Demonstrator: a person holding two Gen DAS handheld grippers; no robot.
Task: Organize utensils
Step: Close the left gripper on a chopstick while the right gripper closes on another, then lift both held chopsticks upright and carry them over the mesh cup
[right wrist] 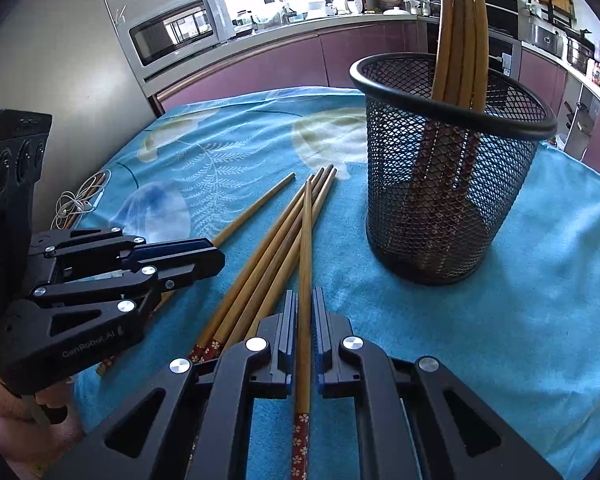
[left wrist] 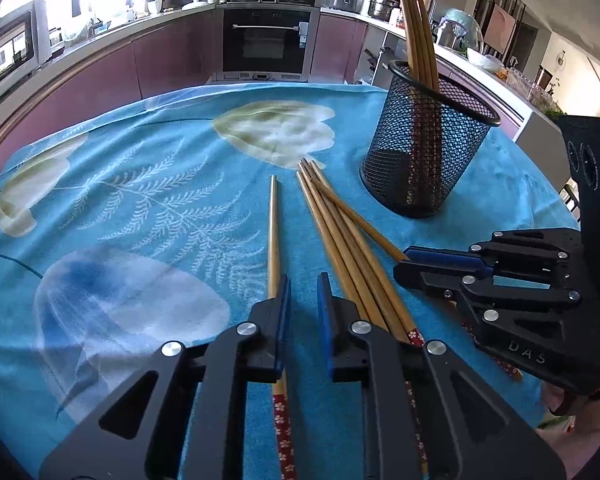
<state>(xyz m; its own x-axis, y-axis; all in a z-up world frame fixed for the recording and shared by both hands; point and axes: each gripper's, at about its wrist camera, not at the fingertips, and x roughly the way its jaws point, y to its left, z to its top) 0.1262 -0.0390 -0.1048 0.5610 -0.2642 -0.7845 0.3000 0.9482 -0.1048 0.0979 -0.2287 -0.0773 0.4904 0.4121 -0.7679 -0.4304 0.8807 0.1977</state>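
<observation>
A black mesh holder [left wrist: 424,160] [right wrist: 440,200] stands upright on the blue cloth with several wooden chopsticks [left wrist: 416,32] [right wrist: 460,20] leaning in it. A loose bundle of chopsticks [left wrist: 340,248] [right wrist: 260,264] lies on the cloth before it. My right gripper [right wrist: 305,300] [left wrist: 400,268] is shut on one chopstick [right wrist: 307,240] [left wrist: 360,226], whose tip points toward the holder. My left gripper [left wrist: 304,296] [right wrist: 220,258] stands slightly open, only cloth between its pads. A single chopstick [left wrist: 274,232] [right wrist: 256,212] lies under its left finger, apart from the bundle.
A white earphone cable [right wrist: 76,204] lies coiled at the cloth's left edge. The table's far edge [left wrist: 260,88] drops off toward purple kitchen cabinets and an oven [left wrist: 266,40]. A person's hand [right wrist: 4,412] holds the left gripper.
</observation>
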